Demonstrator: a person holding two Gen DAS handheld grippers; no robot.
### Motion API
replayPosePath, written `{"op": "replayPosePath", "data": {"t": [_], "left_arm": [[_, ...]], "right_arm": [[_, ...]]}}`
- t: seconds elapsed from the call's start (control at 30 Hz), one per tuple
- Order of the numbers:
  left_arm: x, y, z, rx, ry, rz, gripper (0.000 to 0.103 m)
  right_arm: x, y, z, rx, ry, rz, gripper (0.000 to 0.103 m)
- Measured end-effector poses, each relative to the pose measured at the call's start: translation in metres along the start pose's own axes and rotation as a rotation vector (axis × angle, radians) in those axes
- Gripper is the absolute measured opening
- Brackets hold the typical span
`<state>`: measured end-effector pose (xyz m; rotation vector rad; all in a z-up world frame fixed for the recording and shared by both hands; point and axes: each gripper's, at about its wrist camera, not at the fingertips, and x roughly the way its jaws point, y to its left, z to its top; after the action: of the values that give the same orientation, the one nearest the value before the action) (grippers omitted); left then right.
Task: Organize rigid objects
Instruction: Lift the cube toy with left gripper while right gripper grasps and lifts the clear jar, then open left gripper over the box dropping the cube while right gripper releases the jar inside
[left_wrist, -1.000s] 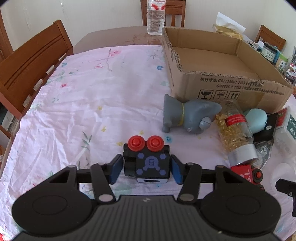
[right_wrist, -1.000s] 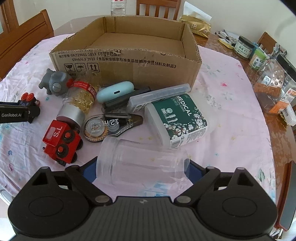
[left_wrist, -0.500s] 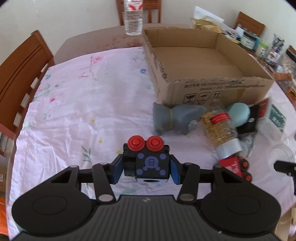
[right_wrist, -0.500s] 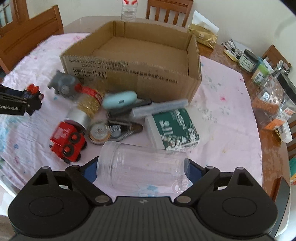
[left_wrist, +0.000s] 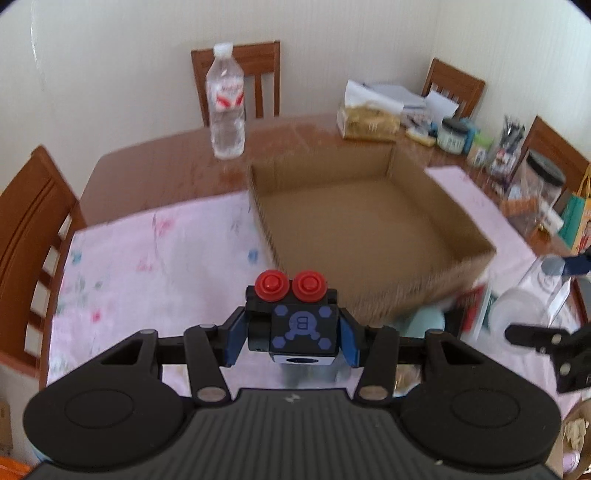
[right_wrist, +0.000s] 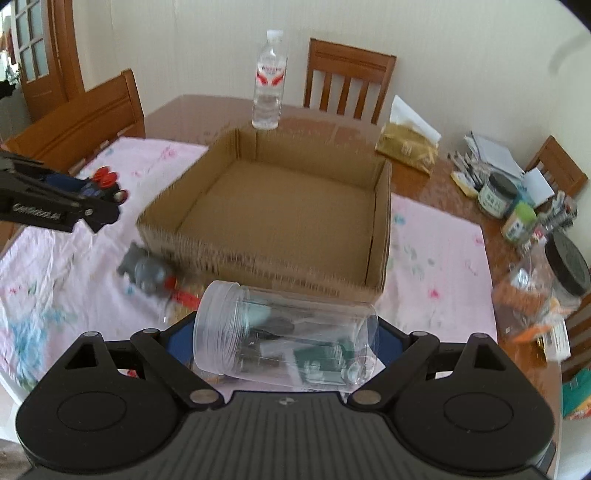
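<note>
Left tool (left_wrist: 291, 341), blue pads clamped on the flanks of a black toy block (left_wrist: 293, 325) bearing two red round knobs and a purple "B" emblem, held in the air just short of the near-left corner of the open cardboard box (left_wrist: 373, 206). Right tool (right_wrist: 275, 343), pads pressed on both ends of a clear lidless plastic jar (right_wrist: 286, 341), lying sideways, held before the box's near wall. Box empty, on the pink-clothed worktop (left_wrist: 147, 251); water bottle (left_wrist: 225, 101) upright beyond
</note>
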<state>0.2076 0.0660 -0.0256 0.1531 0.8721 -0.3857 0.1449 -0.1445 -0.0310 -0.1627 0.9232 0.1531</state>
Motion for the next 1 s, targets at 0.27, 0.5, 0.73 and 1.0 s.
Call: {"op": "replayPosePath", "data": {"t": [0.27,0.5,0.73,1.0], "left_arm": [[0.032,-0.011,0.049,-0.008,-0.05,0.025,0.05],[0.07,-0.019,0.086,-0.005,-0.058,0.055,0.05],[0.108,-0.012,0.106,-0.02,-0.115,0.132,0.068],[0.084,0.011,0.086,-0.113,-0.145,0.176,0.097]], "right_arm": [[0.021,-0.021,0.03,-0.03,-0.022,0.047,0.095],[0.038,-0.035,0.053,-0.052,-0.044,0.068,0.095],[0.059,-0.047,0.07,-0.067,-0.038,0.081,0.095],[0.09,-0.054,0.089,-0.073,-0.011,0.093,0.095]]}}
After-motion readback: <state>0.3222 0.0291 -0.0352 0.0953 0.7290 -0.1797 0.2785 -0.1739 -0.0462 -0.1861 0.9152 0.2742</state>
